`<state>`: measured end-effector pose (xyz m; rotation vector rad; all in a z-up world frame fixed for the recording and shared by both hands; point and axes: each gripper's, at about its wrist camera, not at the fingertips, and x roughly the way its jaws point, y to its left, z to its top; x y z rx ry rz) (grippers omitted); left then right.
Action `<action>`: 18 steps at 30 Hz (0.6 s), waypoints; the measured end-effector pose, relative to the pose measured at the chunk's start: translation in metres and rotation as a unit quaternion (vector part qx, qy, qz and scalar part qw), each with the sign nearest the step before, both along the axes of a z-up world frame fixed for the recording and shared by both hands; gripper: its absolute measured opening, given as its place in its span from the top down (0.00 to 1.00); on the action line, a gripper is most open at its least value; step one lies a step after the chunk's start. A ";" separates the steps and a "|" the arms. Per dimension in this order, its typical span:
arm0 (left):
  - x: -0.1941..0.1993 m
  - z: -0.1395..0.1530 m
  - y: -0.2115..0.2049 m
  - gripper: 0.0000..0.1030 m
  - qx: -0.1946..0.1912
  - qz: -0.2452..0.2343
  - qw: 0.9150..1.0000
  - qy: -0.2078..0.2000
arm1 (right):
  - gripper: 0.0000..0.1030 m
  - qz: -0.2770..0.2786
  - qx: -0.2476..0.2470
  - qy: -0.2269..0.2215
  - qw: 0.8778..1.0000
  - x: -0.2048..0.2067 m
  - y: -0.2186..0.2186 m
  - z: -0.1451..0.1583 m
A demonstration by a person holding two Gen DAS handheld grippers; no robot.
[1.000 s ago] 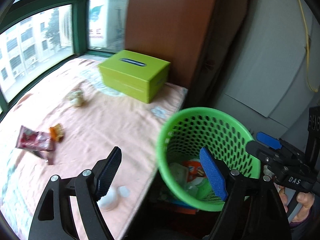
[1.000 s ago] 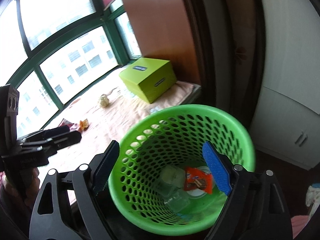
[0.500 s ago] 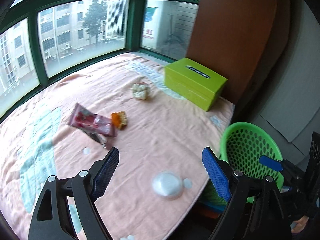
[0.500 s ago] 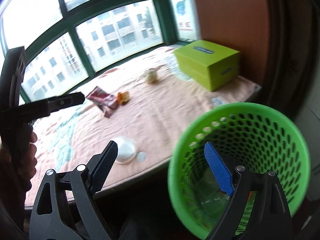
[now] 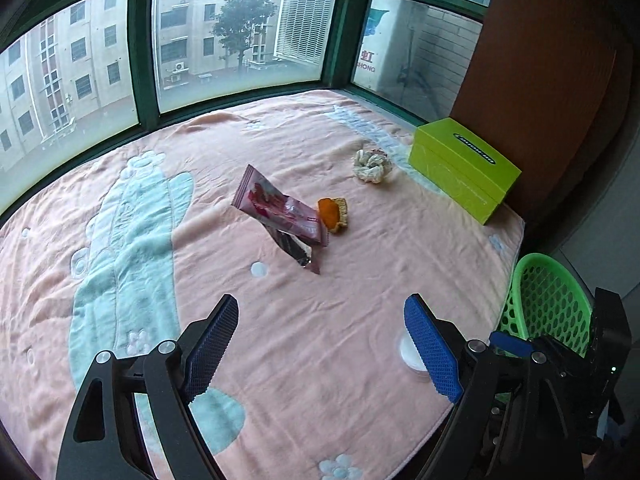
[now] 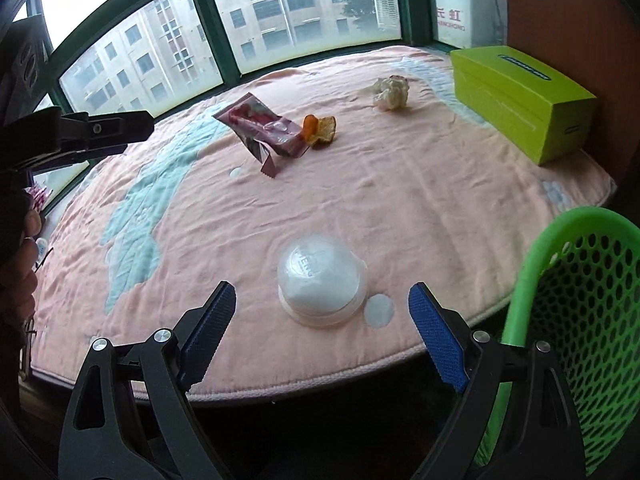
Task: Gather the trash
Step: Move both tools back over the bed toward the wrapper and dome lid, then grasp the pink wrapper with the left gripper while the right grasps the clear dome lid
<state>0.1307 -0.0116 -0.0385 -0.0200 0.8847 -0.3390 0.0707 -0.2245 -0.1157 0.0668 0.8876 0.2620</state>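
1. Left wrist view: the left gripper [image 5: 316, 344] hangs over a pink blanket [image 5: 360, 288] with its blue-padded jaws spread wide and nothing between them.
2. Beyond it, mid-blanket, lies a pink snack wrapper [image 5: 280, 210], partly over a darker wrapper [image 5: 298, 250].
3. An orange peel [image 5: 333, 214] lies just beside the pink wrapper's right end.
4. A crumpled tissue [image 5: 372, 164] lies farther back, near a lime-green box [image 5: 464, 168] standing at the blanket's right edge.
5. A white plastic cup [image 5: 410, 354] sits upside down near the front edge, mostly hidden behind the right jaw.
6. A green basket [image 5: 548, 300] stands off the blanket's right side, with the right gripper [image 5: 560, 360] in front of it.
7. Right wrist view: the right gripper [image 6: 322, 330] has its jaws spread wide, empty, at the near edge of the blanket [image 6: 400, 200].
8. The upturned cup [image 6: 322, 284] stands just ahead of the fingers, in line with the gap, touching neither pad.
9. The pink wrapper [image 6: 260, 124], peel [image 6: 320, 130] and tissue [image 6: 391, 92] lie well beyond it; the box [image 6: 520, 100] is at the far right.
10. The basket [image 6: 580, 320] is close on the right, off the blanket.
11. The left gripper [image 6: 100, 132] reaches in from the left, above the blanket.
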 end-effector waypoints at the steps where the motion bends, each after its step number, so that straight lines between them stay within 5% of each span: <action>1: 0.002 -0.002 0.005 0.20 0.000 0.005 1.000 0.003 | 0.15 0.002 -0.003 0.003 1.000 0.004 0.002 -0.004; 18: 0.091 -0.034 0.029 0.20 -0.013 0.080 0.996 0.037 | 0.32 0.007 -0.050 0.032 0.998 0.034 0.020 -0.035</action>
